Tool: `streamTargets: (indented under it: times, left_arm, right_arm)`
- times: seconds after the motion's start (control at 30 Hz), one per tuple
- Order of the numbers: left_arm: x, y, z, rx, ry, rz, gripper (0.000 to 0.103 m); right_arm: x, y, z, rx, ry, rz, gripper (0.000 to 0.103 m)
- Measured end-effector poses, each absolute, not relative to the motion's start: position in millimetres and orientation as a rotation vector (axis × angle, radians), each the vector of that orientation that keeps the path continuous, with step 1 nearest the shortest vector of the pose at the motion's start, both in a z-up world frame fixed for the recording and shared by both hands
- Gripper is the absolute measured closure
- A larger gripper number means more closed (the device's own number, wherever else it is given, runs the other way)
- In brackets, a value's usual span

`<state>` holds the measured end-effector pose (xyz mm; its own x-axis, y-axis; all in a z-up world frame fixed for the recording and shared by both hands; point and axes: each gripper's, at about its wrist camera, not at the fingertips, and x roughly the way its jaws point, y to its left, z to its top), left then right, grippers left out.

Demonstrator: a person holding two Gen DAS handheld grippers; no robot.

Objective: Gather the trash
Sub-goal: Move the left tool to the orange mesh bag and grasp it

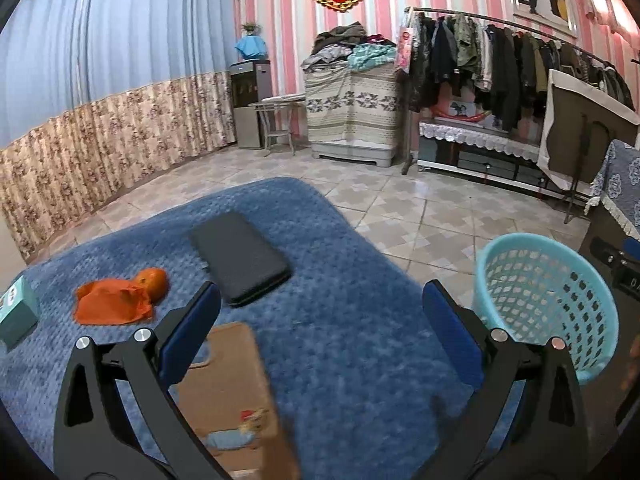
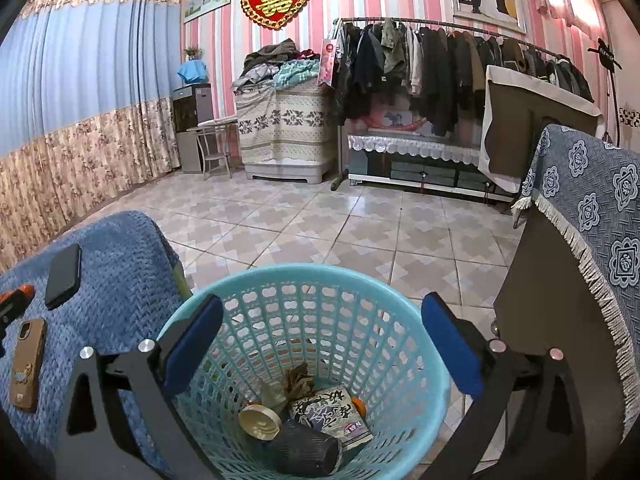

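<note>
A light blue plastic basket (image 2: pixel 412 364) stands on the floor beside the blue-covered table (image 1: pixel 352 280); it also shows in the left wrist view (image 1: pixel 560 304). Inside it lie a dark cup (image 2: pixel 304 450), a round lid (image 2: pixel 260 422), a printed packet (image 2: pixel 332 412) and crumpled scraps. My right gripper (image 2: pixel 322 342) is open and empty above the basket. My left gripper (image 1: pixel 320 314) is open and empty above the table. An orange peel and orange wrapper (image 1: pixel 116 300) lie on the table to its left.
On the table are a black phone (image 1: pixel 240 262), a brown-cased phone (image 1: pixel 236 396) under the left gripper, and a teal box (image 1: pixel 16 312) at the left edge. A cloth-covered cabinet (image 2: pixel 592 240) stands right of the basket. Tiled floor lies beyond.
</note>
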<state>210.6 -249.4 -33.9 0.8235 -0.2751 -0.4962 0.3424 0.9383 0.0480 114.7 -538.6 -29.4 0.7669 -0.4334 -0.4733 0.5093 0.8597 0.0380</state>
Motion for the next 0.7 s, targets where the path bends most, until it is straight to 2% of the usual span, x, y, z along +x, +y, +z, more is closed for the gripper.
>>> streamTargets:
  times: [0.23, 0.7]
  left_arm:
    - [223.8, -190.2, -41.6, 0.123, 0.537, -0.23, 0.005]
    - [310.4, -52.4, -68.3, 0.089, 0.663, 0.037, 0.005]
  right_arm:
    - [127.9, -524.2, -33.8, 0.155, 0.503, -0.477, 0.005]
    - [152.1, -478.9, -47.4, 0.022, 0.576, -0.429, 0.005]
